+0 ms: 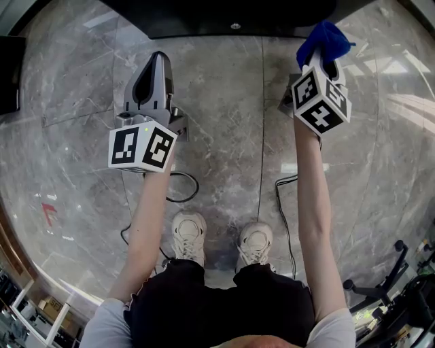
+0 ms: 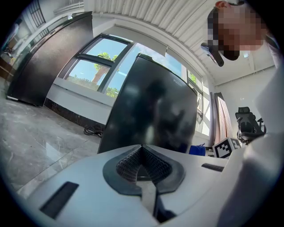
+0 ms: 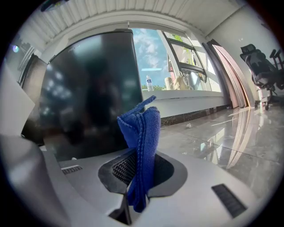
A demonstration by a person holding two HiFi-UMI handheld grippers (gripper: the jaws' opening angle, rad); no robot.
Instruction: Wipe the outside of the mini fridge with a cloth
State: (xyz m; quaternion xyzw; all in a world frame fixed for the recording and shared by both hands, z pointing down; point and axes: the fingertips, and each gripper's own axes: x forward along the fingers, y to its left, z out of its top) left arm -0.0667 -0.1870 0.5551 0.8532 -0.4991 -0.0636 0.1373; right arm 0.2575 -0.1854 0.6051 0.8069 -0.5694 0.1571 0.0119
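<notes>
from overhead the mini fridge (image 1: 231,17) is cut off by the top edge, only a dark strip showing. the cloth (image 1: 323,39) has its lower part hidden behind the right gripper (image 1: 319,62). in the left gripper view the fridge's base sits behind the left gripper (image 2: 143,155), and reflections on its door are too blurred to make out.

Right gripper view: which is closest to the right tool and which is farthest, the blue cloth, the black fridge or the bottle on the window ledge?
1. Blue cloth, pinched in the right tool.
2. Black fridge, just ahead, left.
3. Bottle, far back on the window ledge.
</notes>
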